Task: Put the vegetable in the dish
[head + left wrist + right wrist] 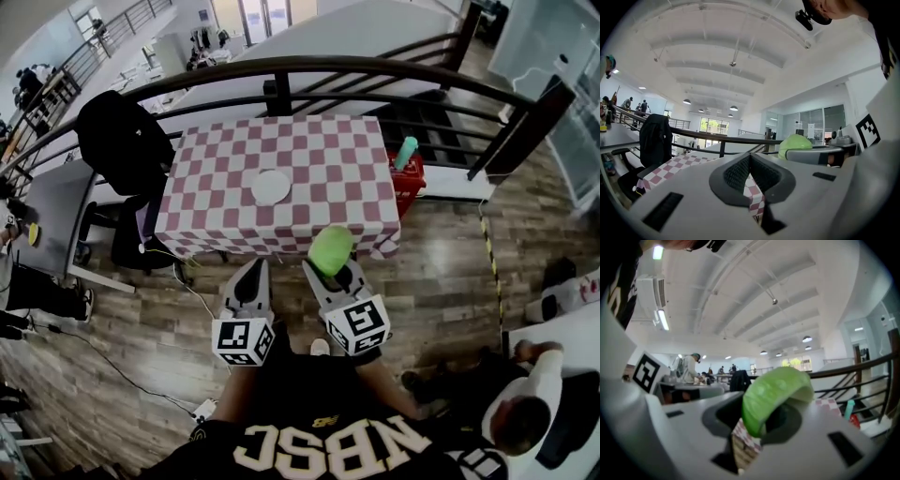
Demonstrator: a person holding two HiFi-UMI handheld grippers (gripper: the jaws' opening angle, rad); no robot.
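Head view, right gripper [334,273] clamps vegetable [330,249], left gripper [255,269] closed empty, dish [271,187] on table [333,155]

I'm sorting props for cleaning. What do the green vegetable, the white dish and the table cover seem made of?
Green vegetable: probably plastic or rubber, a toy; smooth, evenly coloured, faintly glossy skin. White dish: ceramic or plastic, too small to tell; plain, matte-looking. Table cover: cloth or vinyl; pink-and-white check hanging over the edges.

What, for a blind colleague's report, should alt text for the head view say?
The right gripper holds a green vegetable at the near edge of a checked table with a white dish at its middle. The left gripper, shut and empty, hangs beside it.
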